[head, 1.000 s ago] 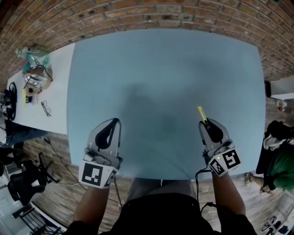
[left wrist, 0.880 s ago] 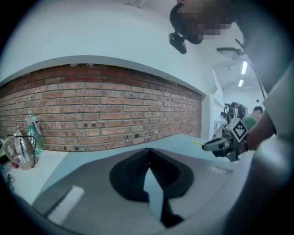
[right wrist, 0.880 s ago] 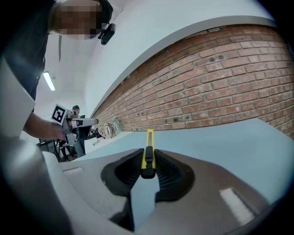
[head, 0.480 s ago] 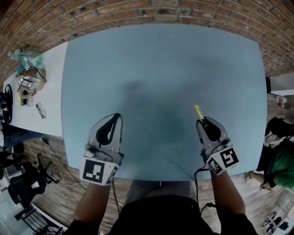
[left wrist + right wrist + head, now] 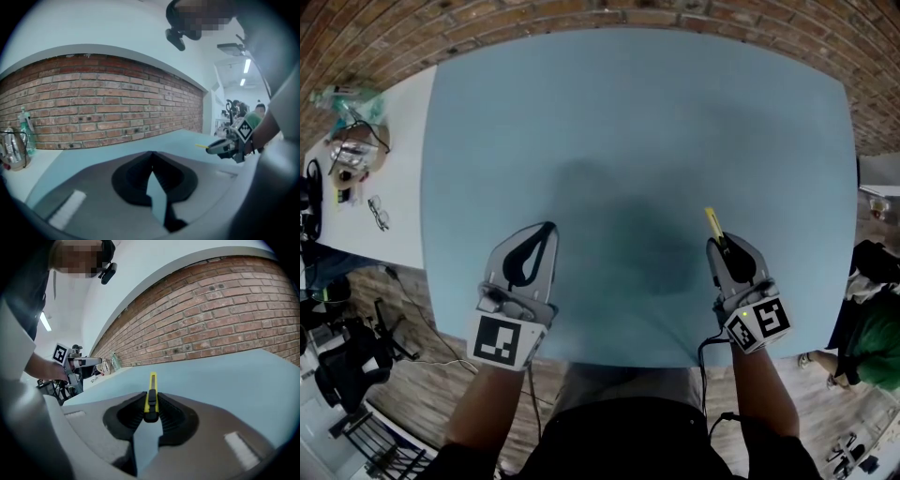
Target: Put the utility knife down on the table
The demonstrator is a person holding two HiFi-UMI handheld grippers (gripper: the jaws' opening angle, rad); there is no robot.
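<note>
While the utility knife [image 5: 150, 392] is pinched between the ribbed pads of the right gripper [image 5: 151, 405], the task cannot be called done. The jaws press on the black end of the handle, and the yellow body sticks out forward past the tips, narrow edge up. In the head view the yellow end [image 5: 712, 223] shows beyond the right gripper over the near right part of the blue table [image 5: 628, 122], with bare tabletop all around it. Whether the knife touches the surface or hangs just above it I cannot tell; the right gripper view shows the table spreading away under the knife toward the brick wall [image 5: 220, 319], which suggests it is low but not resting. The left gripper [image 5: 546, 231] is over the near left part of the table, well apart from the knife, with its jaws pressed together at the tips and nothing between them, so it seems to have no part in this step. As I judge it, the carrying is nearly finished. What is left is to bring the knife onto the tabletop, spread the right jaws so it lies free, and draw the gripper back.
</note>
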